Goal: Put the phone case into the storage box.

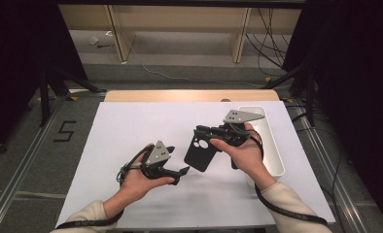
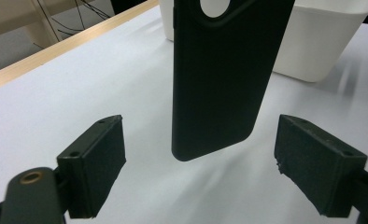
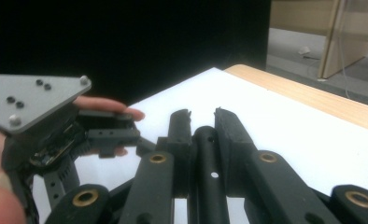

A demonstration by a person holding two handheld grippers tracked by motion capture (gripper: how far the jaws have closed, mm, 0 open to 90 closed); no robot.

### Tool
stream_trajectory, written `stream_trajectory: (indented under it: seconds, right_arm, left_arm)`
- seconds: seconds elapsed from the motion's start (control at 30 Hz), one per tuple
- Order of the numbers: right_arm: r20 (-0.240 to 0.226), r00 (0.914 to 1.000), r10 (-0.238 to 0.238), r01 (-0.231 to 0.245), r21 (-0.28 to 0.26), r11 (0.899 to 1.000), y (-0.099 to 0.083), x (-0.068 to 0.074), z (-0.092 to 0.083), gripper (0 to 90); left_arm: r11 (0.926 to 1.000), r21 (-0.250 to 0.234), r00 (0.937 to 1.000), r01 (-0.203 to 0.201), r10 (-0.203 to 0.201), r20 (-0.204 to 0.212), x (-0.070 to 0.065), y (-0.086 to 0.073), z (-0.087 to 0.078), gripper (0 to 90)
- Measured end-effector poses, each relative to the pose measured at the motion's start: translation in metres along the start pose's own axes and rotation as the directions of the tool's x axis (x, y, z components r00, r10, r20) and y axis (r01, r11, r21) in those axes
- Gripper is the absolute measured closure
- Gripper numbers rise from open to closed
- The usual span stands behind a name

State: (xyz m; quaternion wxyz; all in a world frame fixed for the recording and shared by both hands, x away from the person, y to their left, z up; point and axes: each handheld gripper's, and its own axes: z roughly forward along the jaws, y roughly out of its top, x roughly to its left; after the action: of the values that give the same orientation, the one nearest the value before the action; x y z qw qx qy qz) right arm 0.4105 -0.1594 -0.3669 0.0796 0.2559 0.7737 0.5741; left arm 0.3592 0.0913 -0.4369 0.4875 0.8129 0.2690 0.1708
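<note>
At the white-covered table (image 1: pixel 131 194), the right gripper (image 1: pixel 202 136) holds a black phone case (image 1: pixel 202 151) by its upper end, where the camera cutouts are; its fingers (image 3: pixel 231 126) are pinched tight on the thin edge of the case, which shows in the right gripper view as a dark strip running between them. The case hangs clear of the table, tilted so that its lower end points down and slightly toward the person's left, and a soft shadow lies on the white surface beneath it. In the left gripper view the case stands nearly upright, with its rounded lower corner floating above the table and the round cutout at the top edge of the picture. The left gripper (image 1: pixel 183 171) rests low, just beside the lower end of the case, with its fingers (image 2: pixel 98 163) spread wide; the case sits beyond and between them, and neither finger touches it. The left hand (image 1: pixel 138 182) wraps that gripper's body from below, and the right hand (image 1: pixel 243 153) grips the other from the side, both with a grey three-cornered plate on top. A white bin (image 1: pixel 272 145) stands at the right edge of the table, behind the right hand. A strip of bare wood (image 1: pixel 131 95) shows along the table's far edge.
</note>
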Motion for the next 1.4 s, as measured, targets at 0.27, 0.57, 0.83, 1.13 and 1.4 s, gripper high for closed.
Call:
stream_trajectory:
  seconds: [0.27, 0.57, 0.83, 1.13, 1.4]
  right_arm:
    - [-0.043, 0.9951, -0.089, 0.092, 0.059, 0.994, 0.003, 0.001, 0.000, 77.9]
    - [-0.081, 0.9815, -0.173, 0.182, 0.108, 0.977, 0.007, 0.001, -0.004, 77.8]
    - [-0.110, 0.9701, -0.217, 0.231, 0.145, 0.962, 0.010, 0.003, -0.005, 77.8]
    - [-0.161, 0.9492, -0.270, 0.297, 0.180, 0.938, 0.011, 0.007, -0.005, 77.8]
    - [-0.177, 0.9403, -0.291, 0.321, 0.179, 0.930, 0.012, 0.009, -0.004, 77.8]
  left_arm:
    - [0.9999, -0.001, 0.9998, -0.012, 0.012, 0.016, -0.002, 0.000, 0.001, 16.9]
    - [0.9998, -0.005, 0.9996, -0.017, 0.018, 0.023, -0.003, 0.000, 0.001, 17.3]
    - [0.9997, -0.007, 0.9994, -0.024, 0.024, 0.025, -0.003, 0.001, 0.001, 17.6]
    - [0.9997, -0.013, 0.9989, -0.020, 0.021, 0.043, -0.004, 0.002, 0.001, 18.3]
    - [0.9996, -0.020, 0.9985, -0.022, 0.023, 0.051, -0.005, 0.002, 0.001, 18.5]
